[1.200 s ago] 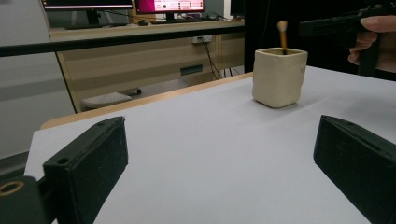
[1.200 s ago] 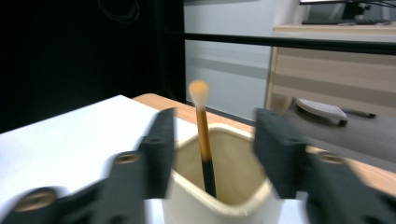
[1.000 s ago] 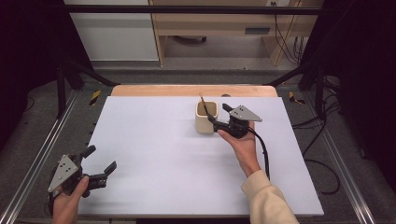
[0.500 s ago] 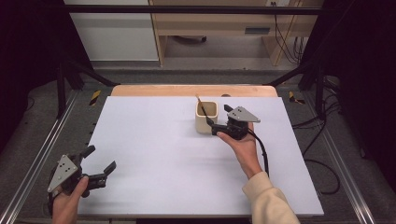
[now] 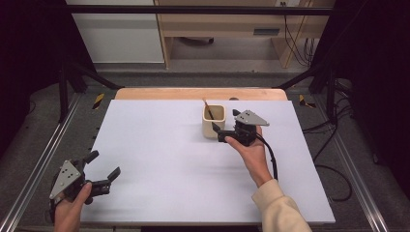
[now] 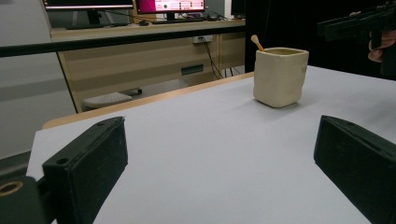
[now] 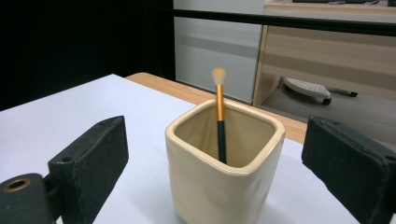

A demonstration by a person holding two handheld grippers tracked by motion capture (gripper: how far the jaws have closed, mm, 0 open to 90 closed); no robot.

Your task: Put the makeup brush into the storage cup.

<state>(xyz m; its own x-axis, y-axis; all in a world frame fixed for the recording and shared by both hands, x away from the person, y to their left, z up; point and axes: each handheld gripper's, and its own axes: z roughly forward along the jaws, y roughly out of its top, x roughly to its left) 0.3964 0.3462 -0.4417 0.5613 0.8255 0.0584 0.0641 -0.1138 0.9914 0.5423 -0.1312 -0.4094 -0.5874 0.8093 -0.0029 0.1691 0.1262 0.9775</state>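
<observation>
The brush (image 7: 219,122) has its lower end hidden inside the cup (image 7: 223,184), its tip looks blurred, and the cup's base is cut off by the bottom edge.

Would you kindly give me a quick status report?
Right gripper open, jaws just opened, either side of cup. Brush stands inside. Left gripper open, idle. Nothing obstructing.
</observation>
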